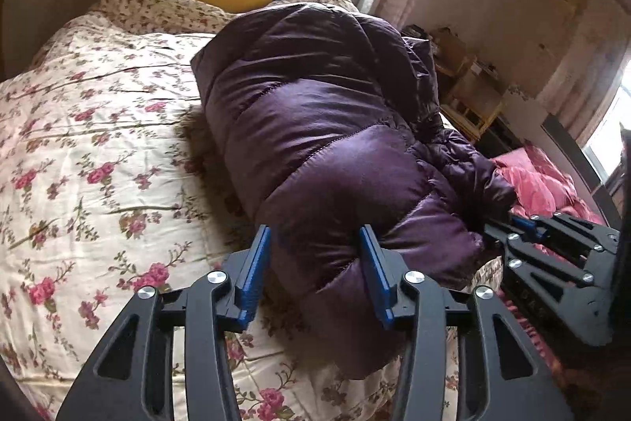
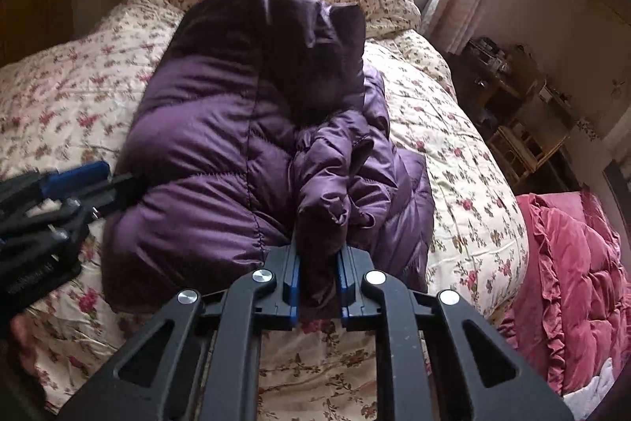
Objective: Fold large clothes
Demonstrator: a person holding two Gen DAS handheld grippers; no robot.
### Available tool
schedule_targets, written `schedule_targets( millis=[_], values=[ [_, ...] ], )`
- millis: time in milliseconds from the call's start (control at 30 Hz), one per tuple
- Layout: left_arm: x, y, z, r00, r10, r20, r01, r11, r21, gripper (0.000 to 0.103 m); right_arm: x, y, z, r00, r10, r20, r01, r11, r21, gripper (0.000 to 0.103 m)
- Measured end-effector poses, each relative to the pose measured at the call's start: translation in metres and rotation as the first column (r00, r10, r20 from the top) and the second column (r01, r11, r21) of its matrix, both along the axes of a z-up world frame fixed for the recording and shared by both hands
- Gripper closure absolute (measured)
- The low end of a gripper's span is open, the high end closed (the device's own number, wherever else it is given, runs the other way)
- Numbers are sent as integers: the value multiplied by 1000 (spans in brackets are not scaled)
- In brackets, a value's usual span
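The right hand-held gripper [image 2: 317, 263] clamps a fold of the puffy purple quilted down coat [image 2: 244, 129] on the floral-quilted bed [image 2: 453, 152], while the left hand-held gripper [image 1: 315, 243] gapes wide, one finger [image 1: 370, 263] touching it.

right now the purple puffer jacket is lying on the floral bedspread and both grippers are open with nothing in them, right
Not quite. The purple puffer jacket does lie on the floral bedspread, and the left gripper is open, but the right gripper is shut on a fold of the jacket. The right wrist view shows the fabric pinched between its fingers.
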State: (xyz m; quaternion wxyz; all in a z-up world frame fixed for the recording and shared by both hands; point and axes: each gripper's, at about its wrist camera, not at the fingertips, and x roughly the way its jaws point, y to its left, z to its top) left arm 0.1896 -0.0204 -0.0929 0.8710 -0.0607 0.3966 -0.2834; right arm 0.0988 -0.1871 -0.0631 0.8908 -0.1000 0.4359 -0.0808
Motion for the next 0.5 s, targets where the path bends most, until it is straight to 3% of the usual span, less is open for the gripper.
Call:
schedule_targets(
  millis=[300, 367, 500],
  values=[
    [11, -36, -17, 994, -105, -9, 105, 992, 65, 58, 4, -25, -60, 996, -58, -75, 59, 998, 12, 93],
    [12, -45, -21, 994, -108, 1, 108, 990, 89, 57, 4, -28, -61, 995, -65, -72, 66, 998, 22, 93],
    [18, -41, -20, 994, -106, -20, 107, 992, 64, 58, 3, -36, -53, 994, -74, -75, 79, 994, 76, 92]
  ],
)
